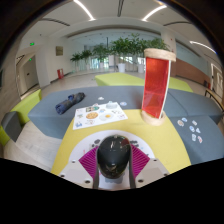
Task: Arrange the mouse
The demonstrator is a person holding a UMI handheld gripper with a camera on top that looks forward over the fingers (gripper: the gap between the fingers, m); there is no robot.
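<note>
A black computer mouse [113,152] sits between my gripper's [113,160] two fingers, its tail end toward the camera. The magenta pads [89,161] press against both of its sides with no gap showing. The mouse is over the near yellow-and-white part of the table [80,140]. I cannot tell whether it rests on the table or hangs just above it.
A tall red translucent cylinder [155,85] stands beyond the fingers to the right. A white printed sheet [100,115] lies straight ahead on the grey tabletop. A dark bundle [70,101] lies further left. Small white pieces [190,128] are scattered at the right. Potted plants [115,50] stand far behind.
</note>
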